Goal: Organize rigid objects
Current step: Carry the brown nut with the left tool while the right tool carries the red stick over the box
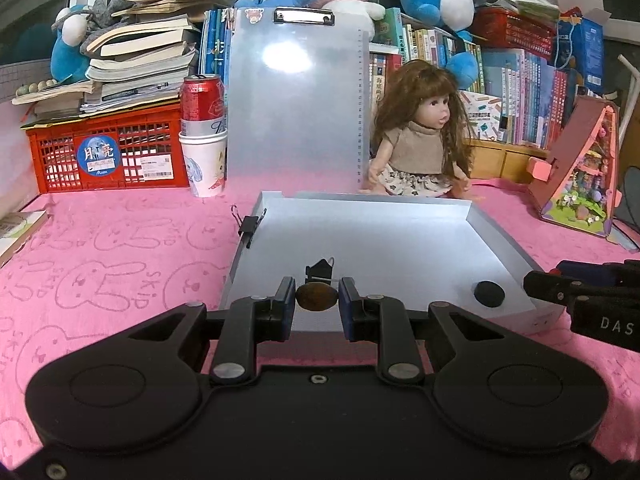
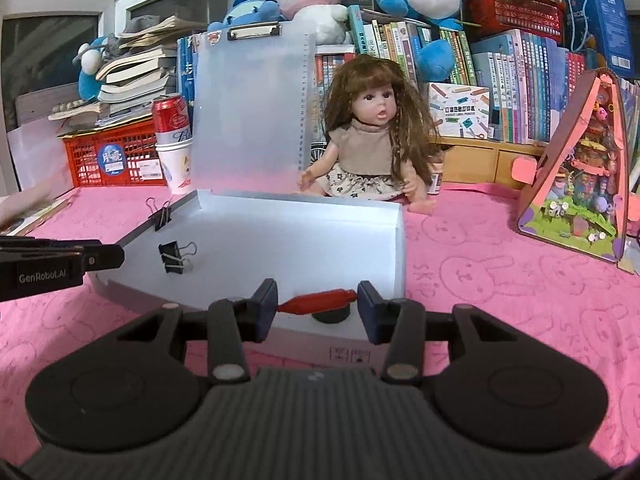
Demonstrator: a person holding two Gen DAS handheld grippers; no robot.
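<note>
A counter (image 1: 120, 264) under a pink rabbit-print cloth fills the lower frame. On it rest an open white box (image 1: 472, 216) at centre, a red crate (image 1: 108, 152) and paper cup (image 1: 204, 164) upper left, a seated doll (image 1: 416, 136) behind the box, and a toy house (image 1: 580, 184) at right.

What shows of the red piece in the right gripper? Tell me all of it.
The red piece is small, glossy and plastic-looking, thick in the middle and tapering to a thin tip on the picture's left. It lies level, clamped end to end in the right gripper, above the white box's near edge and a black disc.
</note>
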